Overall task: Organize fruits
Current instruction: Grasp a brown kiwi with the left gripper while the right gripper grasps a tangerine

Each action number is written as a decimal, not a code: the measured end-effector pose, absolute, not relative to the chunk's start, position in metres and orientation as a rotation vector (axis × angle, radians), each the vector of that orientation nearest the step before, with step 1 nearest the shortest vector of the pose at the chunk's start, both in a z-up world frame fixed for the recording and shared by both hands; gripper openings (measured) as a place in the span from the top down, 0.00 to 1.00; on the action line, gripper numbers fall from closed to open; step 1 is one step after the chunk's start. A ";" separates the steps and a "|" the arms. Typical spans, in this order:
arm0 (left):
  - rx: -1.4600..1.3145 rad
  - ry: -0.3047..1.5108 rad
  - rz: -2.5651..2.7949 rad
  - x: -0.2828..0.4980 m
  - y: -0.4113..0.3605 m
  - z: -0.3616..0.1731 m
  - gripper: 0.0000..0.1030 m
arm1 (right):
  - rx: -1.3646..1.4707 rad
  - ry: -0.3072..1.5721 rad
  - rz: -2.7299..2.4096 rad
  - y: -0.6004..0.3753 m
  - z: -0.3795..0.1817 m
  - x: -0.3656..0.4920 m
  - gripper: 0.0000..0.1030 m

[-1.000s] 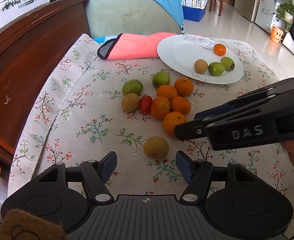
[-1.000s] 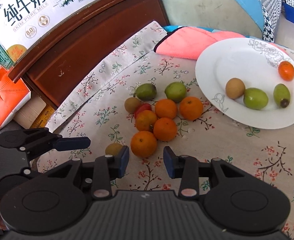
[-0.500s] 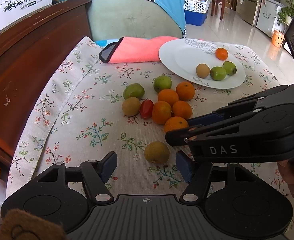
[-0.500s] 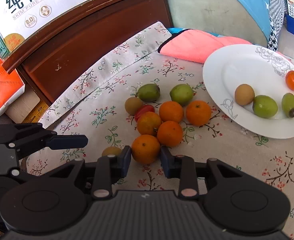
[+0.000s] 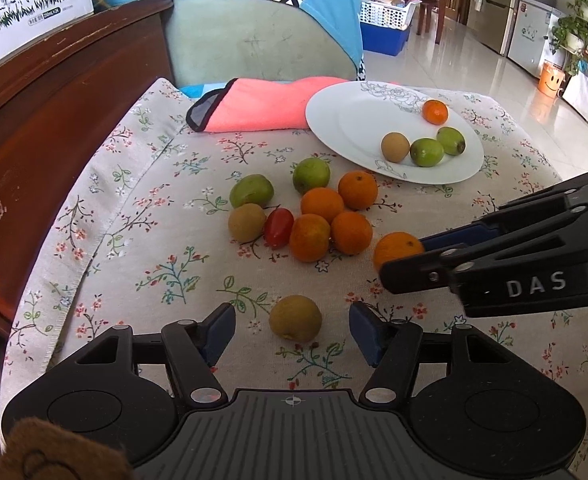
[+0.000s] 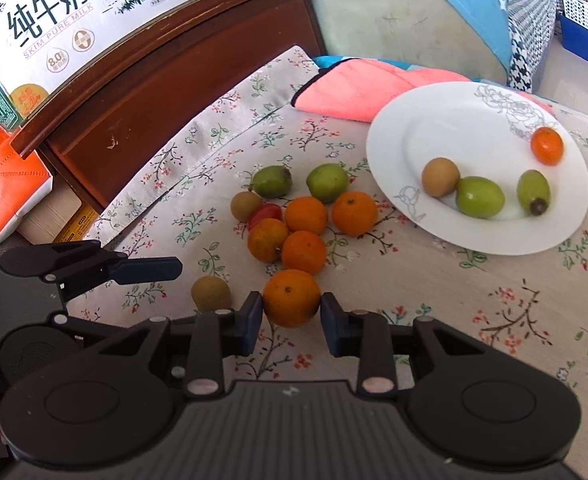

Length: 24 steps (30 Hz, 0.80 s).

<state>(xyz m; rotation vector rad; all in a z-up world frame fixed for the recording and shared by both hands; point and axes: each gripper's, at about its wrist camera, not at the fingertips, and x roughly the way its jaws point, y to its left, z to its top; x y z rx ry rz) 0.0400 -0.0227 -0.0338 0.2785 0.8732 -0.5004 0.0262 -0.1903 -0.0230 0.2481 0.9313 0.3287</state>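
Since a second ago my right gripper (image 6: 291, 313) has clamped its pads on the orange (image 6: 291, 298) and drawn it clear of the fruit pile (image 6: 294, 212) mid-table; my left gripper (image 5: 292, 330) is closing, pads off the brown fruit (image 5: 295, 318) between them; plate (image 6: 405, 120) near the far edge.

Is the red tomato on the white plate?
No, the red tomato lies on the flowered cloth among the oranges, off the white plate.
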 end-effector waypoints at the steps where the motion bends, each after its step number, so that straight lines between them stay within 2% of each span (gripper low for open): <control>1: 0.280 0.878 -0.500 0.040 -0.023 -0.035 0.43 | 0.248 0.935 0.326 -0.191 -0.024 0.026 0.69; 15: 0.286 0.896 -0.484 0.045 -0.026 -0.043 0.46 | 0.259 0.964 0.303 -0.191 -0.031 0.028 0.66; 17: 0.281 0.897 -0.492 0.045 -0.026 -0.043 0.50 | 0.246 0.964 0.304 -0.189 -0.032 0.028 0.66; 22: 0.270 0.896 -0.508 0.045 -0.028 -0.042 0.75 | 0.227 0.962 0.304 -0.187 -0.032 0.028 0.68; 24: 0.259 0.903 -0.502 0.045 -0.027 -0.041 0.75 | 0.222 0.960 0.305 -0.186 -0.032 0.028 0.69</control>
